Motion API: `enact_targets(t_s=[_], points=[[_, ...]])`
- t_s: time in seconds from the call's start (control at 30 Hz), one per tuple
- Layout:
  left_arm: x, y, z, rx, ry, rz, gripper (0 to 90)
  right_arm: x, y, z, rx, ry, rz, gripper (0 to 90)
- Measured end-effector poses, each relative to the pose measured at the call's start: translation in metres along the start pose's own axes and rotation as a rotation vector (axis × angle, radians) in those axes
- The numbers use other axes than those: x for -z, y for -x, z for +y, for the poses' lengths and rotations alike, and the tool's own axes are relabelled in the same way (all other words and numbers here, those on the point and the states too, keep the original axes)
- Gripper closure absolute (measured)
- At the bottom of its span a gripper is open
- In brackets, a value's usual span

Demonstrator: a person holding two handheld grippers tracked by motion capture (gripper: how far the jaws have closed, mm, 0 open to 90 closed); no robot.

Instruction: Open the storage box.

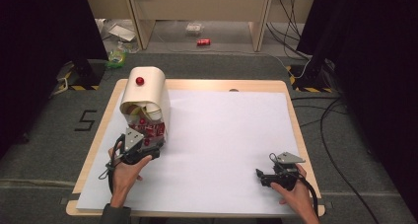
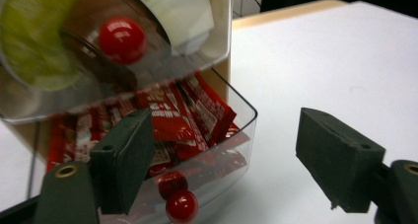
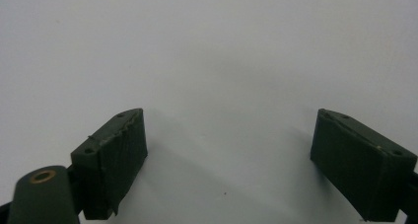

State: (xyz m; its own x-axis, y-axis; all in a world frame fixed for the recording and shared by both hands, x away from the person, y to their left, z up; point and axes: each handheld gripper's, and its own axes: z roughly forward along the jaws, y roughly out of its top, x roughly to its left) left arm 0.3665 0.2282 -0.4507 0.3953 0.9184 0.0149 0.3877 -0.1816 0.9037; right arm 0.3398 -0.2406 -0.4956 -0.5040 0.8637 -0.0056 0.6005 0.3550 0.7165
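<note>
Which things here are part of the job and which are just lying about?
In the job:
- snack dispenser
- its clear drawer of red packets
- red drawer knob
- left tool, open

Lying about:
- red can on the floor
- right tool, open over white sheet

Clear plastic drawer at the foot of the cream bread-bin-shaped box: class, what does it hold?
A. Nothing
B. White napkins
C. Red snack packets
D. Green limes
C: in the left gripper view, red printed snack packets lie stacked inside the clear plastic drawer, pulled out beneath the cream box.
</note>
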Motion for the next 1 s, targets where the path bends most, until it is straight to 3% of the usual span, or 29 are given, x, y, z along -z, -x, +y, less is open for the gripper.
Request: enact_targets(t_s=[0.17, 0.23, 0.33, 0.43, 0.5, 0.8, 1.0], points=[[-0.005, -0.006, 0.000, 0.040, -0.006, -0.025, 21.9, 0.000, 0.000, 0.000, 0.000, 0.000, 0.000, 14.3], [-0.005, -0.008, 0.001, 0.033, -0.017, -0.036, 21.4, 0.000, 0.000, 0.000, 0.000, 0.000, 0.000, 14.3], [-0.006, -0.011, 0.001, 0.006, -0.010, -0.014, 22.5, 0.000, 0.000, 0.000, 0.000, 0.000, 0.000, 14.3], [-0.011, -0.012, -0.001, 0.008, -0.039, -0.027, 23.1, 0.000, 0.000, 0.000, 0.000, 0.000, 0.000, 14.2], [-0.012, -0.010, -0.003, -0.020, -0.046, -0.011, 22.5, 0.000, 0.000, 0.000, 0.000, 0.000, 0.000, 14.3], [-0.006, -0.003, -0.001, -0.029, -0.090, 0.003, 22.8, 0.000, 0.000, 0.000, 0.000, 0.000, 0.000, 14.3], [0.003, 0.001, -0.008, -0.014, -0.088, -0.010, 22.8, 0.000, 0.000, 0.000, 0.000, 0.000, 0.000, 14.3]])
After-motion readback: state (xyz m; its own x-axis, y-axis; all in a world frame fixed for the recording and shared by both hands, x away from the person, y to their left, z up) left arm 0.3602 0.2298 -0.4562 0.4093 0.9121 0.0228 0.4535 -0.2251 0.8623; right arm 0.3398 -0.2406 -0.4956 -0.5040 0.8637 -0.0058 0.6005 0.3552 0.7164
